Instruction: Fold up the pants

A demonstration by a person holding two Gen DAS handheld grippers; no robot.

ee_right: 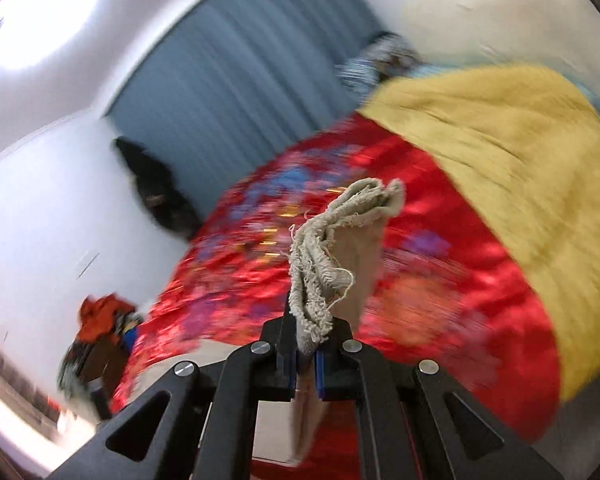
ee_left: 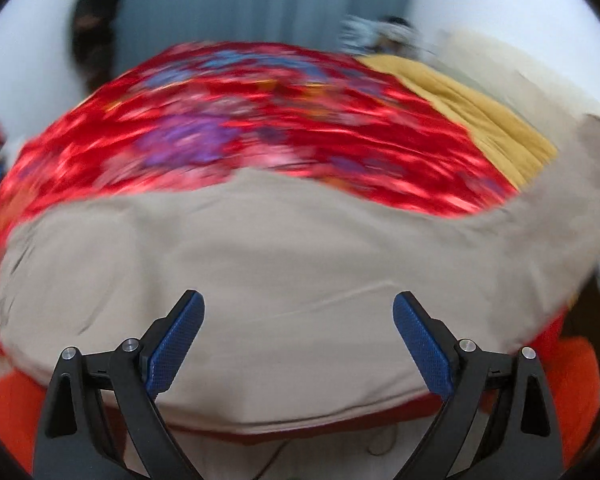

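Observation:
Beige pants (ee_left: pixel 260 264) lie spread on a bed with a red flowered cover (ee_left: pixel 228 120). My left gripper (ee_left: pixel 299 312) is open above the beige cloth, its blue pads apart and holding nothing. My right gripper (ee_right: pixel 306 344) is shut on the frayed hem of a pant leg (ee_right: pixel 336 248), which sticks up past the fingertips, raised above the bed. Both views are blurred by motion.
A mustard yellow blanket (ee_right: pixel 520 184) covers the right side of the bed, also in the left wrist view (ee_left: pixel 472 100). A blue curtain (ee_right: pixel 240 76) hangs behind. A dark bag (ee_right: pixel 156 188) hangs on the white wall. A pile of clothes (ee_right: pixel 100 320) sits at left.

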